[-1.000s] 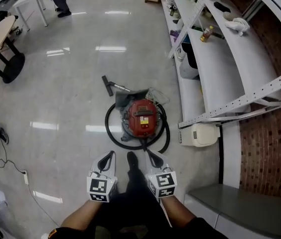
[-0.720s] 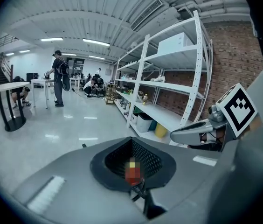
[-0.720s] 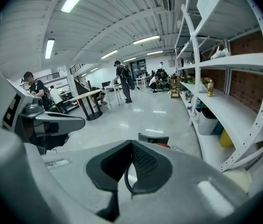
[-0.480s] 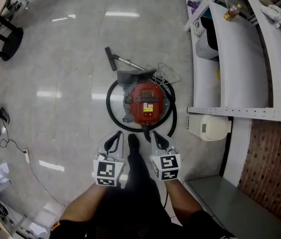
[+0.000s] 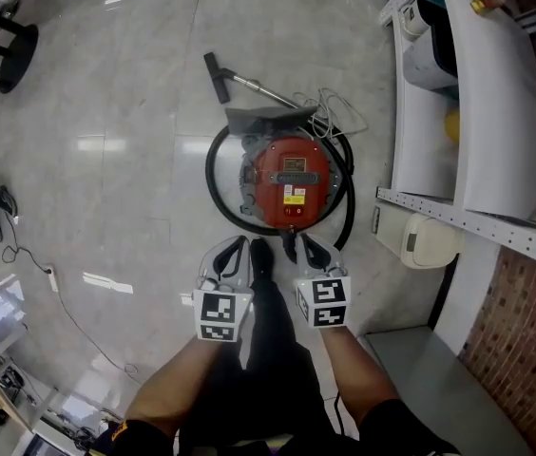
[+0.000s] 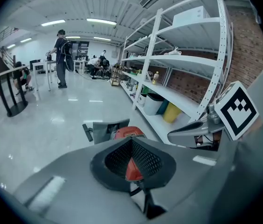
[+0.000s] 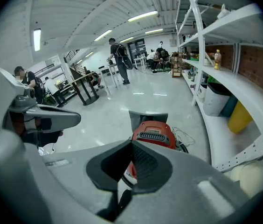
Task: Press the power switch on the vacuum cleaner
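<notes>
I hold both tongs low over the floor [image 5: 106, 84], side by side and apart. The left gripper [image 5: 237, 246] is clenched, tips meeting on nothing; the right gripper [image 5: 304, 244] is the same, pads together and empty. The red vacuum [image 5: 292, 180] sits on the floor just ahead of both, nearer the right one, untouched, with its black hose [image 5: 213, 174] looped around it. White shelving [image 5: 496, 112] runs along my right.

Red canister vacuum cleaner [image 5: 290, 183] upright on floor.
</notes>
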Action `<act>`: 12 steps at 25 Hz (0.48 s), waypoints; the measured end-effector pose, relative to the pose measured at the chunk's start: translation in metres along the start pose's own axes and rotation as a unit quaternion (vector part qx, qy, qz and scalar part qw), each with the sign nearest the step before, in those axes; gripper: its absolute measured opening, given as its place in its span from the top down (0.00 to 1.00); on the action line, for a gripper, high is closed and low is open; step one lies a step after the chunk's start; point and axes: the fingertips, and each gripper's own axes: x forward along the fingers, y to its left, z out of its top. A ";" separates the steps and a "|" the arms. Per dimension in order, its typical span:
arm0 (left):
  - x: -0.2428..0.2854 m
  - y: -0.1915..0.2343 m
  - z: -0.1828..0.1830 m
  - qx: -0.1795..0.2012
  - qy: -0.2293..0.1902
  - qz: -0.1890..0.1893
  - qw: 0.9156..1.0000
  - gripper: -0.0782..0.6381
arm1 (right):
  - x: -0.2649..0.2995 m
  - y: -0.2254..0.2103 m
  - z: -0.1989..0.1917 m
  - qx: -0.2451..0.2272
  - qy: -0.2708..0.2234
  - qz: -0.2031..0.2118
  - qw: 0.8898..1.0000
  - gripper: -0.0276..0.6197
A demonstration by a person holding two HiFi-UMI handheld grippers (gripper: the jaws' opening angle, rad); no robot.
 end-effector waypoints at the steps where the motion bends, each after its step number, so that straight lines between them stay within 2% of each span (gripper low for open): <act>1: 0.008 0.000 -0.007 -0.003 0.006 -0.002 1.000 0.87 | 0.008 -0.002 -0.006 0.002 0.005 0.000 1.000 0.97; 12: 0.067 0.016 -0.064 -0.011 0.049 0.006 0.999 0.87 | 0.073 -0.018 -0.053 0.022 0.050 0.004 0.999 0.97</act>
